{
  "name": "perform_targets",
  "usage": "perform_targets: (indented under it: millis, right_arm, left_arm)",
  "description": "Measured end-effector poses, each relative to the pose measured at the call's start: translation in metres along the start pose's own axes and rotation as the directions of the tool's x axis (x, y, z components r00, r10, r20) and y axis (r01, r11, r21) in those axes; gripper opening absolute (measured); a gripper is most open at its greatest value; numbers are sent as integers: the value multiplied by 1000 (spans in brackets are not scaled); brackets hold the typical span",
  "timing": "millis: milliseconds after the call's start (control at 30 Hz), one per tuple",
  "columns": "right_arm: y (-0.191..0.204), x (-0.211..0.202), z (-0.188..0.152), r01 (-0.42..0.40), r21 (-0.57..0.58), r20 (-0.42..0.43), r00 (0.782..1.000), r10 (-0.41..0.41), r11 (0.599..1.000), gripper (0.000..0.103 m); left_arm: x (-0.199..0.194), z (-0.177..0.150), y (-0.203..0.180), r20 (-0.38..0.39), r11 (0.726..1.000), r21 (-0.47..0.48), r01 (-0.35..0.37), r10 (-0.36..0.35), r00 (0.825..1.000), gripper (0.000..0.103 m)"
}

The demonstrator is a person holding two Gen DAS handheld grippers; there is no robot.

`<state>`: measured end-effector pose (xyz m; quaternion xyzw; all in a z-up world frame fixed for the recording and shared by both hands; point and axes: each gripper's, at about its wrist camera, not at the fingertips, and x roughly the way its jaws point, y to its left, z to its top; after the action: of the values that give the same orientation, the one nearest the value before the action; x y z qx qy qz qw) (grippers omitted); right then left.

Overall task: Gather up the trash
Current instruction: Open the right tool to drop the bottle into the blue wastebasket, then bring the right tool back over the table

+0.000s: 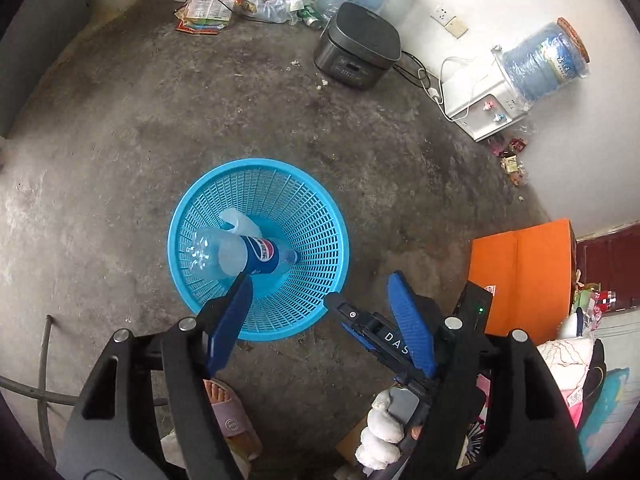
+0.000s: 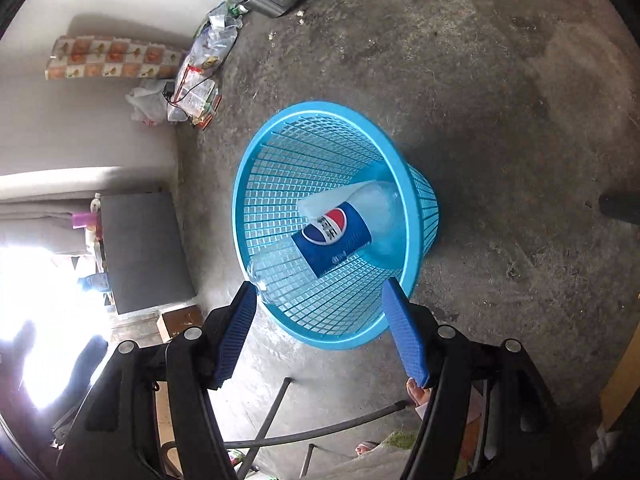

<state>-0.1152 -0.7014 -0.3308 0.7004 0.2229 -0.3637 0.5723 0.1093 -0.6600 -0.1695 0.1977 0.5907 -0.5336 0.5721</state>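
Note:
A blue mesh waste basket [image 1: 320, 216] stands on the concrete floor; it also shows in the right wrist view [image 2: 280, 152]. Inside lies an empty clear Pepsi bottle [image 1: 256, 254] with a blue label, seen in the right wrist view too [image 2: 332, 236], and a pale crumpled piece [image 1: 240, 222] under it. My left gripper [image 1: 320, 280] is open and empty, hovering above the basket's near rim. My right gripper [image 2: 320, 286] is open and empty, also above the near rim; it shows in the left wrist view [image 1: 344, 312] at lower right.
A black rice cooker [image 1: 358, 50], a water dispenser [image 1: 488, 100] and a heap of wrappers and bags [image 1: 224, 0] line the far wall. Snack wrappers [image 1: 510, 156] lie by the dispenser. An orange box [image 1: 520, 272] stands at right. Metal chair legs [image 2: 280, 420] are near my feet.

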Motion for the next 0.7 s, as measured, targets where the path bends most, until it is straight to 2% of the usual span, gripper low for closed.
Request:
perform_targets:
  millis: [200,400,467,533,700]
  right_arm:
    - [26,-39,-20,-5,-149,97,995,20,989,64]
    - [68,-87,-49,14,-370,206,976,68,929,64]
    - [84,-105,-62,25,-447,246,965,96,894,65]
    - [100,-123,-76,40,-516,282,951,126,856,70]
    - [135,-165,-115,98,-667,373,902,217,739,80]
  left_arm:
    - [-39,-5,-15,55,999,29,23,-25,998,66]
    - [-125,-22,-29,178,991,126,39,-61,982,67]
    - [-161,-34,-28,235,988,152,31,-67,970,69]
    - [-199,-46,-26,298,985,169,22,-72,952,75]
    - [-290,-91,-12,455,986,163,-27,-50,889,83]
